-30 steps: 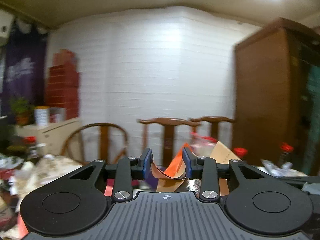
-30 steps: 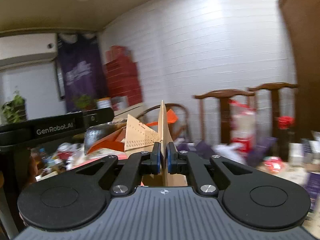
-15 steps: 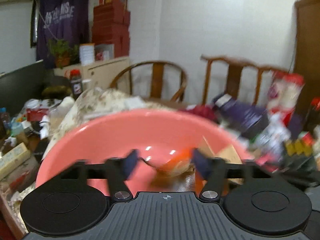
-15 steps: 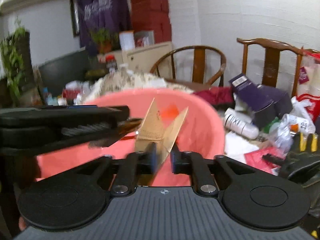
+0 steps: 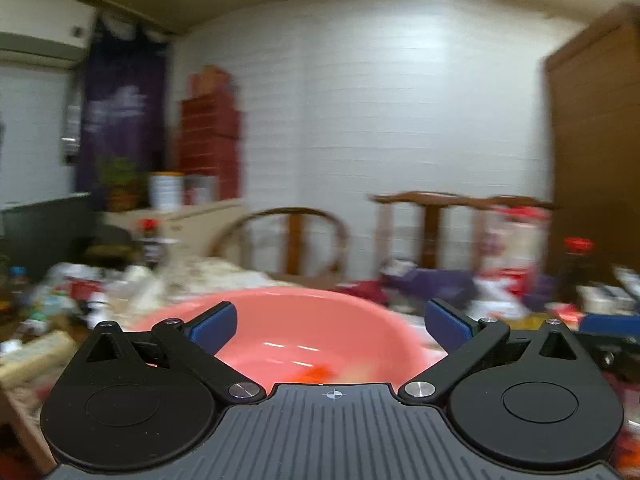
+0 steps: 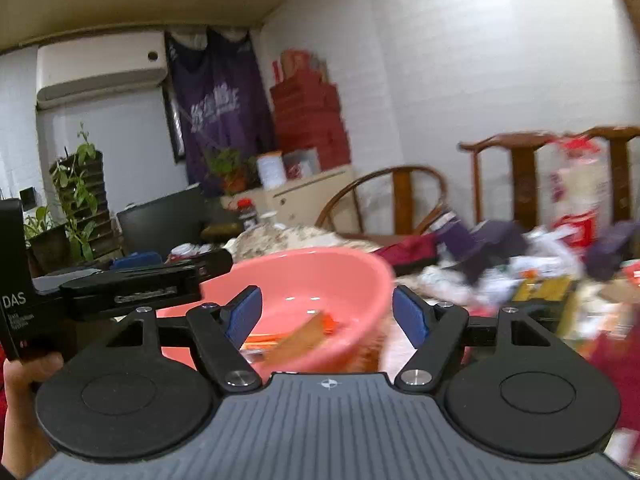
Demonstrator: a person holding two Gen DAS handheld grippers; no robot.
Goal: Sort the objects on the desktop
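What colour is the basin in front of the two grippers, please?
The basin is salmon pink, plain, without any pattern; the right wrist view shows it best.

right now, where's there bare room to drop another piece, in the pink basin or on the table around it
The pink basin has bare floor along its far wall, behind the cardboard and orange scraps lying at its near side. The table is crowded: bags and boxes to the basin's right, clutter to its left.

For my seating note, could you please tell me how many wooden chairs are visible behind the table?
3: a round-backed chair behind the pink basin, and two straight-backed chairs further right. Clutter may hide others.
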